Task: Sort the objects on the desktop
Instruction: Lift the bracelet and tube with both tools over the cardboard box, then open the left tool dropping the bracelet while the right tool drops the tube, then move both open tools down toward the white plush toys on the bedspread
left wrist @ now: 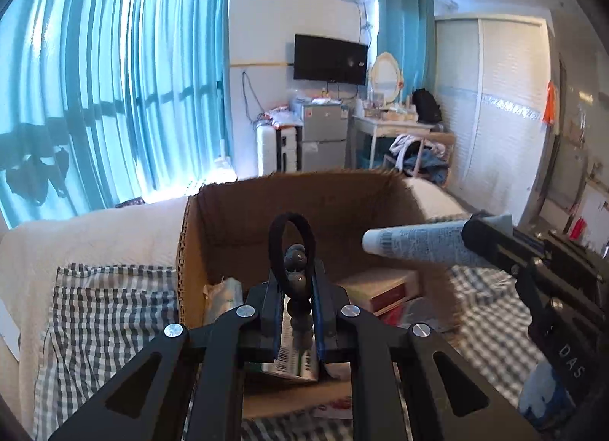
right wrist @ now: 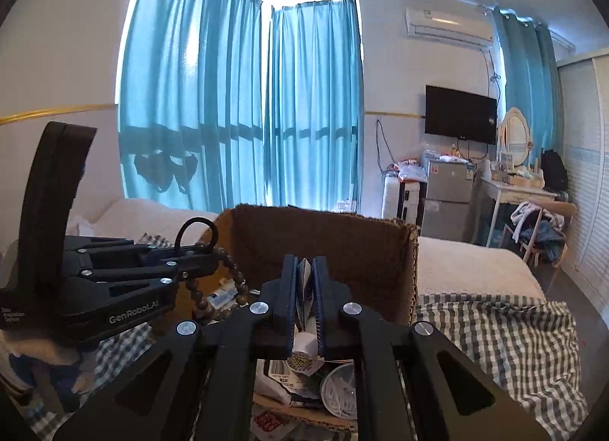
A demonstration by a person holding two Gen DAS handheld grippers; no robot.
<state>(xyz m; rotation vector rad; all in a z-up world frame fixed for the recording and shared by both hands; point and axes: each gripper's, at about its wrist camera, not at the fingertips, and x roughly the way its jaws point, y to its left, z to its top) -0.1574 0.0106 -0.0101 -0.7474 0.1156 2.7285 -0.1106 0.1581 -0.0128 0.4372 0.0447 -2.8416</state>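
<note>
We are gripping beads and hair tie (left wrist: 293, 250) in the left gripper (left wrist: 295, 281), a tube (left wrist: 413, 245) in the right gripper (right wrist: 306, 288); cardboard box (left wrist: 342, 193) already part-filled, both drops still pending.

You can't read the tube (left wrist: 415, 245) print, too blurred; box (left wrist: 236, 208) contents half hidden behind your left gripper (left wrist: 295, 288)

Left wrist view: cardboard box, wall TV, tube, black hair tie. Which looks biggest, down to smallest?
1. Cardboard box, by far the largest.
2. Tube held in the right tool.
3. Wall TV, similar in apparent size to the tube; it hangs far away, so this ranking is unsure.
4. Black hair tie, held in the left tool.
</note>
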